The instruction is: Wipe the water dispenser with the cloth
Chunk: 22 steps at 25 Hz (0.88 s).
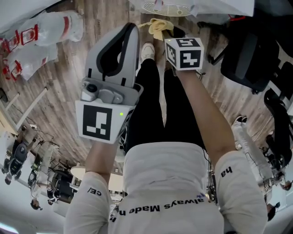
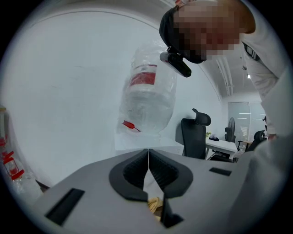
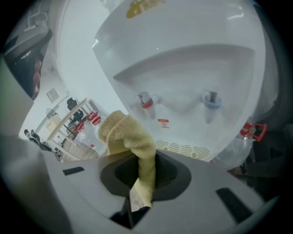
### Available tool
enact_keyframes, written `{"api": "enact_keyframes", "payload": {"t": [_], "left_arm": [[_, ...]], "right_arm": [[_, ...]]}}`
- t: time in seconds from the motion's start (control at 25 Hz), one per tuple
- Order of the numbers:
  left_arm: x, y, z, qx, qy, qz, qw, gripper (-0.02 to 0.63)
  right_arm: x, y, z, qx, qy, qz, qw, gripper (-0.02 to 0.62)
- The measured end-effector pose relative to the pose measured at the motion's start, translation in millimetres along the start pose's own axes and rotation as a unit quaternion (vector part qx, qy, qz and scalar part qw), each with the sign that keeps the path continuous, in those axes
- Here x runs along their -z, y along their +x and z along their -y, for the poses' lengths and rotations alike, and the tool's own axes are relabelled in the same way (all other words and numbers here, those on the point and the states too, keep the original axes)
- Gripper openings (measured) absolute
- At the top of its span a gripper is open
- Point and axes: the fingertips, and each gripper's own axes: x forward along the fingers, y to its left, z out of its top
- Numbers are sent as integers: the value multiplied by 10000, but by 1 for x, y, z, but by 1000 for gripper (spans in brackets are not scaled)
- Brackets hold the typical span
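Note:
The white water dispenser (image 3: 183,59) fills the right gripper view, with a red tap (image 3: 146,100), a blue tap (image 3: 211,100) and a drip grille (image 3: 181,147) under them. My right gripper (image 3: 145,171) is shut on the yellow cloth (image 3: 130,137), which bunches above the jaws just short of the dispenser front. In the head view the cloth (image 1: 158,25) sticks out past the right gripper (image 1: 163,31), just below the grille (image 1: 165,7). My left gripper (image 1: 132,28) is held beside it, shut and empty. Its view looks up at the dispenser's water bottle (image 2: 149,100).
Bagged empty water bottles (image 1: 41,32) lie on the wooden floor at left. A black office chair (image 1: 247,55) stands at right, and another chair (image 2: 194,135) shows in the left gripper view. A clear bottle (image 3: 233,146) stands beside the dispenser. My legs and shoe (image 1: 147,50) are below.

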Motion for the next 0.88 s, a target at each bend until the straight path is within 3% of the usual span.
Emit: {"api": "enact_keyframes", "payload": {"t": [0.32,0.88], "left_arm": [[-2,-8,-11,-124,-61,32,9999,23],[-4,-3,-25,-106,-96,-4,9999,23]], "right_arm": [[-46,3,-57,-387,268,274,9985,58],[-97,21,-76,-490,1028,434,9925,57]]}}
